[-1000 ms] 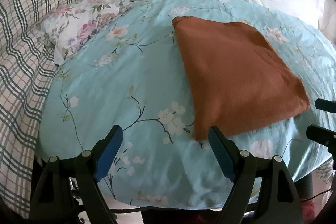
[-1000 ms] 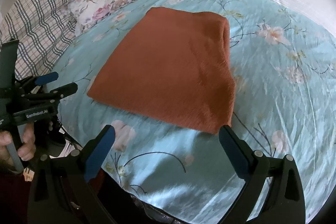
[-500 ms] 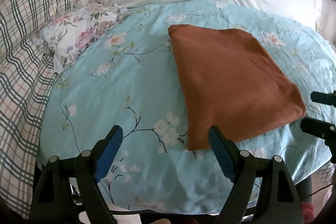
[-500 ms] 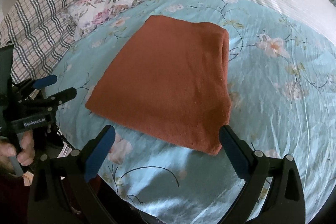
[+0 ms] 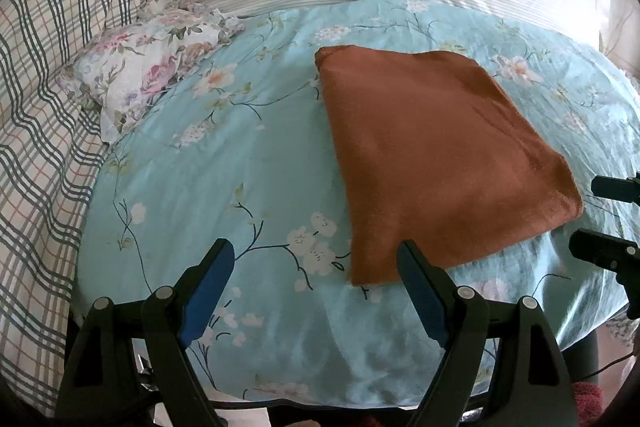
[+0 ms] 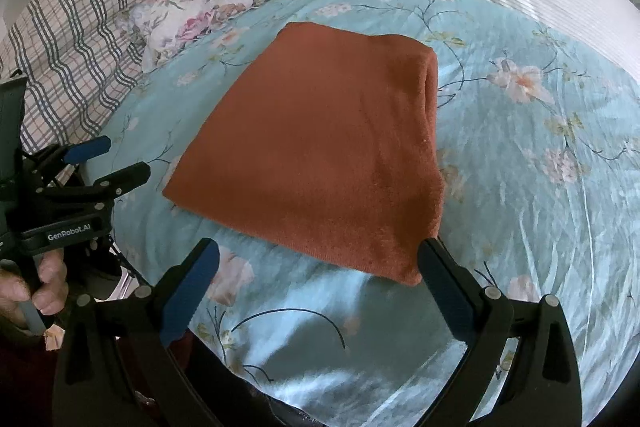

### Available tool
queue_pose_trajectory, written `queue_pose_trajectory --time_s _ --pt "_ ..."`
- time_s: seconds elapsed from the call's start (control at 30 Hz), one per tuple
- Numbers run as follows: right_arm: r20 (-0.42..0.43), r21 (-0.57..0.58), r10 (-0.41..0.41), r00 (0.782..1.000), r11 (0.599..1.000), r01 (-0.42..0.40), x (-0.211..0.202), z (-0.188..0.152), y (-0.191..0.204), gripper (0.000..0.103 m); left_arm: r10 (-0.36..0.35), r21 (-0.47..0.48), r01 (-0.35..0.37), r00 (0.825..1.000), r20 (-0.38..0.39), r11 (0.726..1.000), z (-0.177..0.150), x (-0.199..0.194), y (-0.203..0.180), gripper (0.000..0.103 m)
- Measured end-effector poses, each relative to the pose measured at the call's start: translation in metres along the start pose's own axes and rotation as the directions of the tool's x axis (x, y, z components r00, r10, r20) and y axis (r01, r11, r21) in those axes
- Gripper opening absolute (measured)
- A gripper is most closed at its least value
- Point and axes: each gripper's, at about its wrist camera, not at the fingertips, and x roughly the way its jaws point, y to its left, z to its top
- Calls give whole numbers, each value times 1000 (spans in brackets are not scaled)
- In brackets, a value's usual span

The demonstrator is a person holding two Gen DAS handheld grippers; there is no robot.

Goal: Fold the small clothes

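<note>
Left wrist view shows one folded rust-brown cloth (image 5: 436, 163) lying flat on the blue floral bedspread (image 5: 224, 167), with one flowered pillow (image 5: 148, 67) beside one plaid blanket (image 5: 44, 107). Two grippers, left gripper (image 5: 316, 291) and right gripper (image 6: 316, 287), hang with jaws spread wide, holding nothing, near the cloth's front edge.
</note>
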Motion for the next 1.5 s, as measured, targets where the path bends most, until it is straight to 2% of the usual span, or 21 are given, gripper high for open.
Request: queue_pose_trajectory --time_s 1.5 --pt "21 3 -1 1000 1000 1 -9 2 -4 99 -12 28 11 1000 12 1000 -3 -5 -9 84"
